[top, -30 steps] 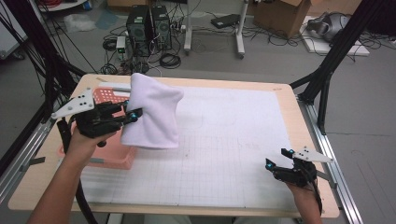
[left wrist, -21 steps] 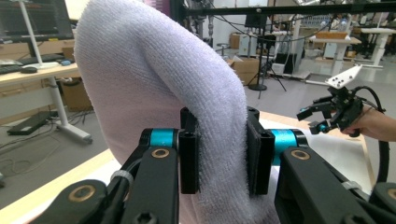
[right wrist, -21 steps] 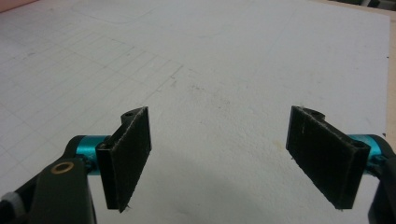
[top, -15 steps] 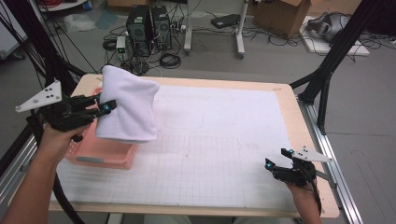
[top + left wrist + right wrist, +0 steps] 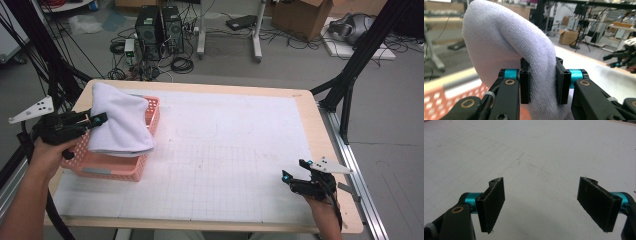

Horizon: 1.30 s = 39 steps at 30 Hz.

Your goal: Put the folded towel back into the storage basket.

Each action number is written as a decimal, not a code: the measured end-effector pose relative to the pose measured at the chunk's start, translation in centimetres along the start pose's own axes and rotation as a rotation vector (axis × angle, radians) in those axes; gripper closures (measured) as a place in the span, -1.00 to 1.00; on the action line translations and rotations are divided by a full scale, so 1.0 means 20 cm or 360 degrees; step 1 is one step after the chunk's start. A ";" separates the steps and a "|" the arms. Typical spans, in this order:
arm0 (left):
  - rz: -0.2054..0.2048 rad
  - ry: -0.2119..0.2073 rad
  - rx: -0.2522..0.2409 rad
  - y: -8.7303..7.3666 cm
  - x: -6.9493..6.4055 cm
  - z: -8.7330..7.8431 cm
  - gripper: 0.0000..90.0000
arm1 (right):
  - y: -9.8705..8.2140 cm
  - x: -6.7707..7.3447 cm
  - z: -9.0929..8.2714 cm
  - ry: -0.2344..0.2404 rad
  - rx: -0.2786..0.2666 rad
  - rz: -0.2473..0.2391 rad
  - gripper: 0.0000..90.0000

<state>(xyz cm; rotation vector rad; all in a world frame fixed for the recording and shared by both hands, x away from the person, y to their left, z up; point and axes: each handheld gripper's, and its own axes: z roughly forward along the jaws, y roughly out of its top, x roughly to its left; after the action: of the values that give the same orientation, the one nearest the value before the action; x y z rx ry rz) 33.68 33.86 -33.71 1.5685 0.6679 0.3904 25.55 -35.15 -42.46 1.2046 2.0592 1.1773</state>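
White towel sits clamped in the left gripper, draped over the pink basket at the desk's left edge; the right gripper, jaws apart, hovers over bare desk.

You have open surface from the middle out to 3 o'clock. At 9 o'clock the pink basket and the white towel draped over it block any low pass.

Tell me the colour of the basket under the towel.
Pink basket, a perforated plastic one; the high view shows it best.
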 end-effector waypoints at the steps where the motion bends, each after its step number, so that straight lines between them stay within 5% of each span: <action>1: -0.0021 0.0009 0.0019 -0.01 0.01 0.00 0.58 | 0.00 0.00 0.00 0.0000 0.0005 0.0003 -0.53; 12: -0.0156 0.0155 0.0243 -0.09 0.10 0.03 0.55 | 0.00 0.01 0.01 0.0013 0.0014 -0.0015 -0.53; 17: -0.0254 0.0278 0.0427 -0.12 0.13 0.08 0.55 | 0.00 0.02 0.01 0.0015 0.0010 -0.0015 -0.53; 25: -0.0260 0.0518 0.0712 -0.17 0.15 0.15 0.51 | 0.00 0.01 0.00 0.0015 0.0008 -0.0019 -0.53; 32: -0.0253 0.0641 0.0775 -0.17 0.13 0.17 0.31 | 0.00 0.02 -0.01 0.0015 0.0011 -0.0008 -0.53; 36: -0.0240 0.0802 0.0672 -0.13 0.12 0.14 -0.07 | 0.00 0.01 -0.01 0.0014 0.0002 -0.0014 -0.53; 39: -0.0203 0.0822 0.0527 -0.07 0.08 0.10 -0.10 | 0.00 0.02 0.00 0.0016 0.0005 -0.0019 -0.53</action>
<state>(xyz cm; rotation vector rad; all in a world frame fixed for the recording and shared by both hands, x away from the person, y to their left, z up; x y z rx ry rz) 35.91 33.33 -35.61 1.7359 1.2768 0.6221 25.35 -34.91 -42.35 1.1884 2.0736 1.1773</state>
